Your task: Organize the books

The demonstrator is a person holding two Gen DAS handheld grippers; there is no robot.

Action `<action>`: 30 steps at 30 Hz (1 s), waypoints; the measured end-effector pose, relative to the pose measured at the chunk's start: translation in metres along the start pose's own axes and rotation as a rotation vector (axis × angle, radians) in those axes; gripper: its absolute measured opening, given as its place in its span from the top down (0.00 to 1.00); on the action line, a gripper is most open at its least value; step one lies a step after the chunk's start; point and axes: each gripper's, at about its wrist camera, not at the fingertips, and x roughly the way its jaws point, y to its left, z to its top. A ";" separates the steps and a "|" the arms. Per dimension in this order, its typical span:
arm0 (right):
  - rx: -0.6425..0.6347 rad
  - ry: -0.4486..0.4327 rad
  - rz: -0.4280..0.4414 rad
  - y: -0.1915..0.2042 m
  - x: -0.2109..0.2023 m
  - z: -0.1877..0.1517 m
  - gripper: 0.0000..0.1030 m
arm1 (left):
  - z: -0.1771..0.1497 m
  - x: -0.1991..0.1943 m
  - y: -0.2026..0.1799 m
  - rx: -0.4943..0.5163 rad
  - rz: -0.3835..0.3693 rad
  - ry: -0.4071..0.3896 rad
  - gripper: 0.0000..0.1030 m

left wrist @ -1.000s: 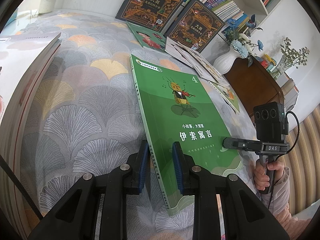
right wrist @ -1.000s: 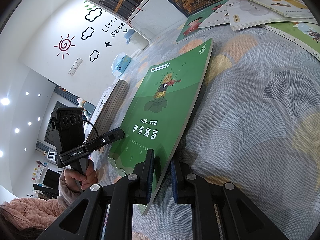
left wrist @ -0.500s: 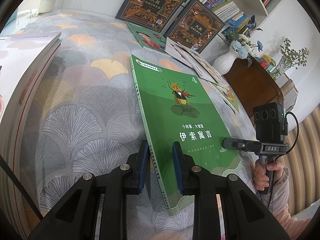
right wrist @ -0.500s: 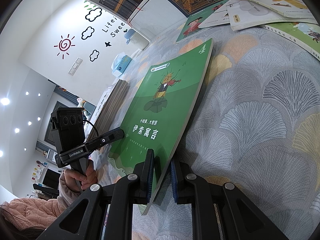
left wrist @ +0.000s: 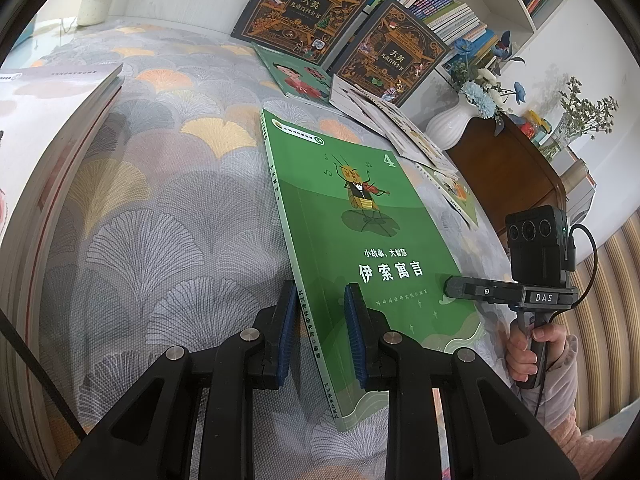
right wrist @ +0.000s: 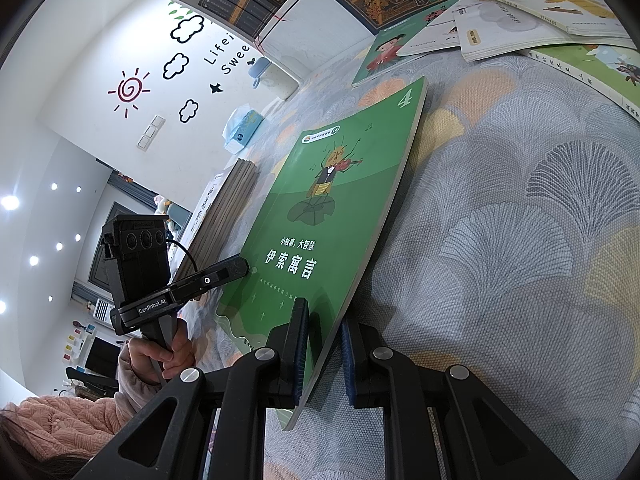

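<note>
A green paperback with a violin-playing cricket on its cover (left wrist: 372, 232) is held over the patterned tablecloth, also shown in the right wrist view (right wrist: 332, 216). My left gripper (left wrist: 320, 332) straddles its spine edge with a gap between the pads and the book. My right gripper (right wrist: 323, 354) is shut on the book's opposite long edge near the bottom corner. Each gripper shows in the other's view: the right one (left wrist: 472, 290), the left one (right wrist: 224, 270).
A tall stack of books (left wrist: 48, 200) stands at the left. Two dark encyclopedias (left wrist: 304, 8) lean on the bookshelf at the back, with thin picture books (left wrist: 396, 128) spread before them. A white vase (left wrist: 448, 124) sits on a brown cabinet to the right.
</note>
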 end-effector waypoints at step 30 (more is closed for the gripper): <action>-0.010 -0.007 -0.007 0.002 -0.002 0.000 0.88 | 0.001 0.000 -0.001 -0.001 -0.007 -0.010 0.78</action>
